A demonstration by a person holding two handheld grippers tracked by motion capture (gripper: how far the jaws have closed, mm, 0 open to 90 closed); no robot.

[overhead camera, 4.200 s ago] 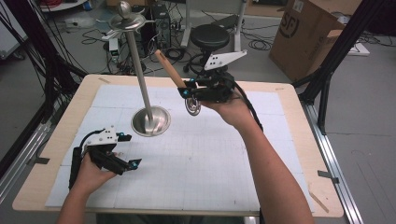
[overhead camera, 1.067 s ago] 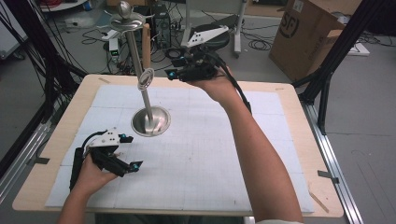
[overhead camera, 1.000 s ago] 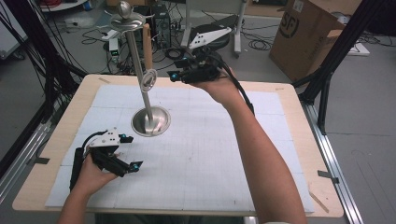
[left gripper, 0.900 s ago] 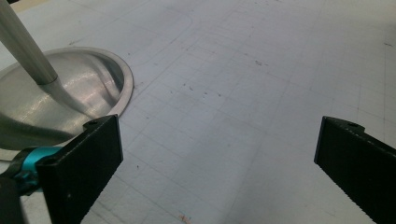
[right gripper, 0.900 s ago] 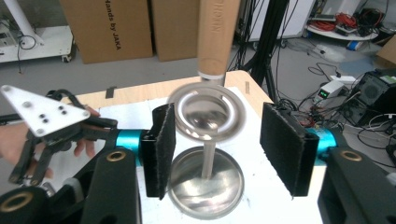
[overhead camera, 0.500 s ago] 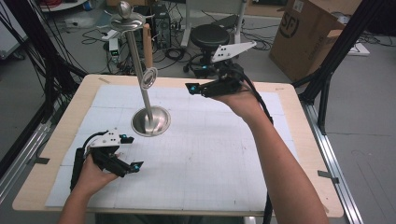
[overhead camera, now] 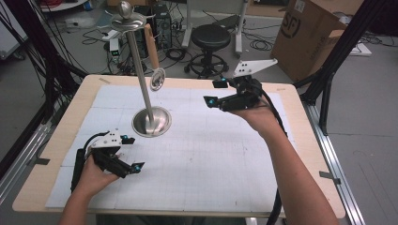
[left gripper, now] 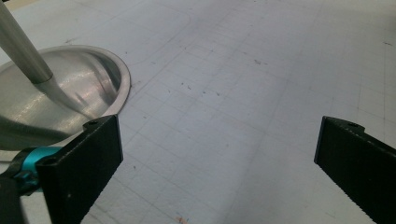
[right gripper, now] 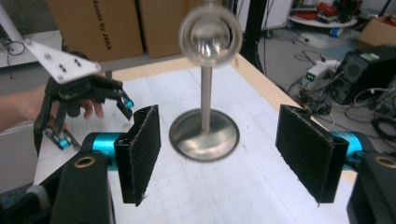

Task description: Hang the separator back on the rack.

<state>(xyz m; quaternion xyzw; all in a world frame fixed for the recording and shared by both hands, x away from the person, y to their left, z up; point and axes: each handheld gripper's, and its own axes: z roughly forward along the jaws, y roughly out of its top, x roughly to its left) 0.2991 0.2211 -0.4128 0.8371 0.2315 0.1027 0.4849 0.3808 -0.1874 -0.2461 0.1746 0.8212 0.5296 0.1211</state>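
**Hanging a ladle on the steel stand: entry at release**

Item 1, ladle (overhead camera: pixel 156 78): wooden handle, steel bowl. Hangs from the top disc of the stand (overhead camera: pixel 151 121) in the upper left of the high view, bowl beside the pole, clear of the table (overhead camera: pixel 300 154). In the right gripper view its bowl shows blurred at top centre, in front of the pole. Judged as placed.

Item 2, right gripper (overhead camera: pixel 212 93): centre right of the high view, well apart from the ladle. Jaws have just been opening; they stand moderately apart with nothing between them.

Item 3, left gripper (overhead camera: pixel 132 153): lower left of the high view, resting low on the white mat (overhead camera: pixel 211 159), just beside the stand's base. Jaws wide apart, empty.

Status: hanging step appears done. Remaining, by judgement: drawing the right hand clear; possibly letting the ladle settle.
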